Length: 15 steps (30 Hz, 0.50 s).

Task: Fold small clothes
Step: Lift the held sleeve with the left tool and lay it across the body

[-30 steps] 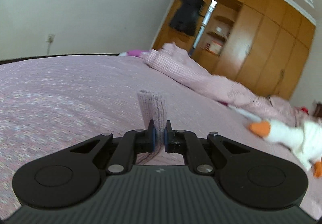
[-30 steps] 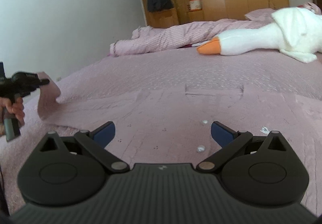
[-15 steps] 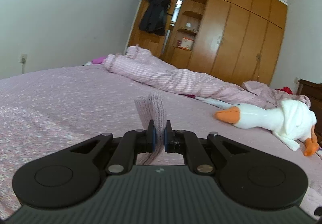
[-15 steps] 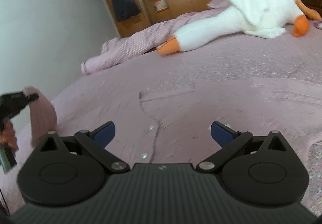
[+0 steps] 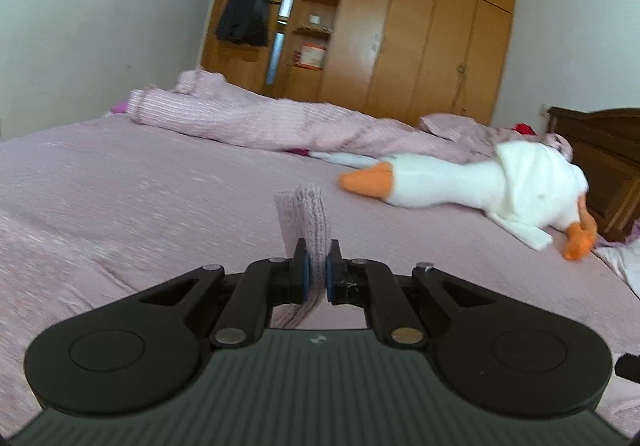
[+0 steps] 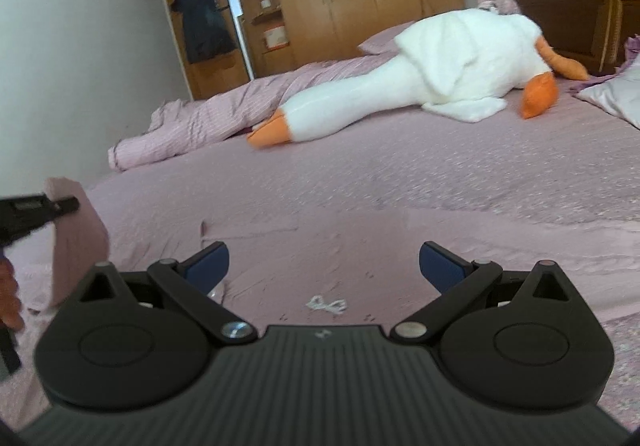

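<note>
Garment [image 6: 320, 246], pale pink, spread flat on the bed [image 6: 480, 173] beneath the right gripper [image 6: 323, 260], whose jaws stand wide apart and empty. At 9 o'clock in the right wrist view, the left gripper [image 5: 316, 270] is clamped on one lifted edge [image 5: 306, 217], which rises toward 12 o'clock. The right gripper is judged nearer the flat remainder. No legible writing or brand appears.

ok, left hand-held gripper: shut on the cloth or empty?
Shut on it. The left hand-held gripper has its blue pads pressed against a doubled strip of pink knit garment, which sticks up between them.
</note>
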Each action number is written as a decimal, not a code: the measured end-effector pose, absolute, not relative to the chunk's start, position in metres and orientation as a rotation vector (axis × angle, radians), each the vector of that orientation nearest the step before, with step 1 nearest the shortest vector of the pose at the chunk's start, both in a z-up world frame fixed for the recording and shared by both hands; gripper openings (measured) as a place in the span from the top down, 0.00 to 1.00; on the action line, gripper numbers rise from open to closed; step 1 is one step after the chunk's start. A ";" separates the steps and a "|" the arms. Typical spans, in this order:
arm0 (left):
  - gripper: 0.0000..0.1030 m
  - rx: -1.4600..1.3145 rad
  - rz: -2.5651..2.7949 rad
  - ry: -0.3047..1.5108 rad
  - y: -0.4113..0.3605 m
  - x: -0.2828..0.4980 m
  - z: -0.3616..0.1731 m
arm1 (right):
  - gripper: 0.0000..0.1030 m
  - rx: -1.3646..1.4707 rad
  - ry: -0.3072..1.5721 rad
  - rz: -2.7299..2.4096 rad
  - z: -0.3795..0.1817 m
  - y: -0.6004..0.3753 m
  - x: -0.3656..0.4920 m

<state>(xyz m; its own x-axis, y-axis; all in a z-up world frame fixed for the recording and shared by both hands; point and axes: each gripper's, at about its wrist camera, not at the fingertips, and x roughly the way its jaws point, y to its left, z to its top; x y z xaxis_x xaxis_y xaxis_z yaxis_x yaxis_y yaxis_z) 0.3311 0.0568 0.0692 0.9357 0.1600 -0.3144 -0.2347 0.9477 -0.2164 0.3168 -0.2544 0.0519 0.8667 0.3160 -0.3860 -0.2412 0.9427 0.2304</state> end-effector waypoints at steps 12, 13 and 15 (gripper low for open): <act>0.93 -0.227 0.110 0.332 -0.028 0.354 0.049 | 0.00 0.172 0.433 0.224 0.051 -0.292 0.315; 0.93 -0.225 0.105 0.333 -0.033 0.355 0.048 | 0.00 0.178 0.438 0.220 0.050 -0.295 0.315; 0.93 -0.219 0.090 0.335 -0.041 0.358 0.046 | 0.00 0.182 0.441 0.212 0.049 -0.301 0.314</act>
<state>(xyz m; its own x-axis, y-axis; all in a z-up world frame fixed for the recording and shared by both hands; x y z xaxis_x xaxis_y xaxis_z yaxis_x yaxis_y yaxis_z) 0.3577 -0.0413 0.0464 0.9408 0.0515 -0.3351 -0.1236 0.9724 -0.1977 0.3142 -0.3007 0.0491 0.8828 0.2422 -0.4025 -0.1635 0.9617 0.2200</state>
